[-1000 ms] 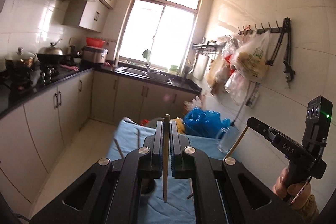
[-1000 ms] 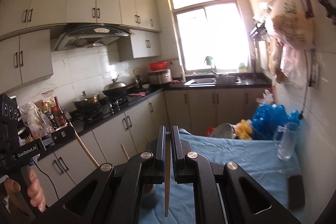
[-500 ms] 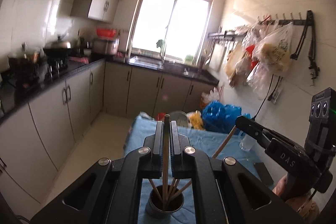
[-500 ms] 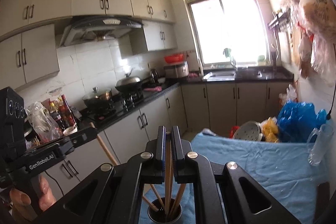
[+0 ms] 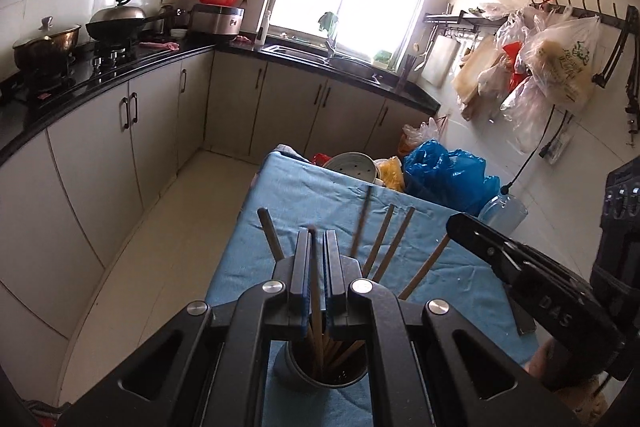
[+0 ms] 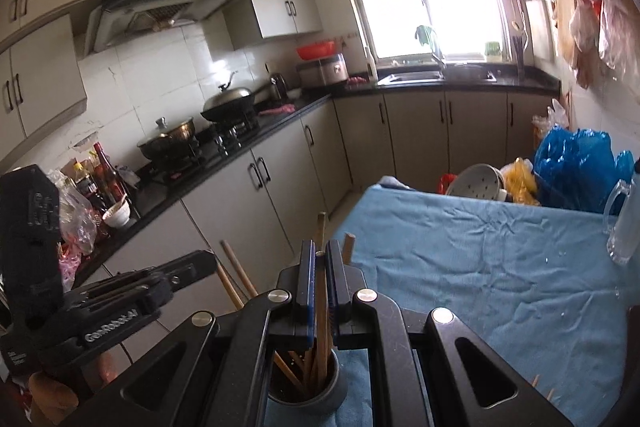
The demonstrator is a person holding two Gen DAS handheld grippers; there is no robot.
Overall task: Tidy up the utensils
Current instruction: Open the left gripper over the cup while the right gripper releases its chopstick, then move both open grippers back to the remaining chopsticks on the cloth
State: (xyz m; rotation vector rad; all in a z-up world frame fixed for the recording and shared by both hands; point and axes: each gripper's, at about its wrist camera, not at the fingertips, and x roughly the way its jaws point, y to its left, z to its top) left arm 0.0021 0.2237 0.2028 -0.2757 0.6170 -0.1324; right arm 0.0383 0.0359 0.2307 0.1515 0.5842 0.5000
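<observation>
A grey utensil cup [image 5: 301, 373] stands on the blue cloth table [image 5: 320, 195] near its front left corner, with several wooden chopsticks [image 5: 394, 243] leaning in it. My left gripper [image 5: 316, 239] is shut on a chopstick [image 5: 316, 307] whose lower end sits inside the cup. My right gripper [image 6: 319, 255] is shut on another chopstick [image 6: 321, 311], its lower end also in the cup [image 6: 334, 393]. Both grippers hover just above the cup, side by side. Each gripper shows in the other's view, the right one [image 5: 520, 283] and the left one [image 6: 120, 295].
A glass mug [image 6: 622, 227], a blue plastic bag [image 5: 448, 175] and a white colander [image 5: 352, 167] sit at the table's far end. A dark phone [image 5: 522, 319] lies at the right edge. Cabinets and a stove counter [image 5: 100, 67] run along the left across a floor aisle.
Both grippers have come down over the cup with their chopsticks. The chopstick tips, earlier above the cloth, now sit inside the cup among the others.
</observation>
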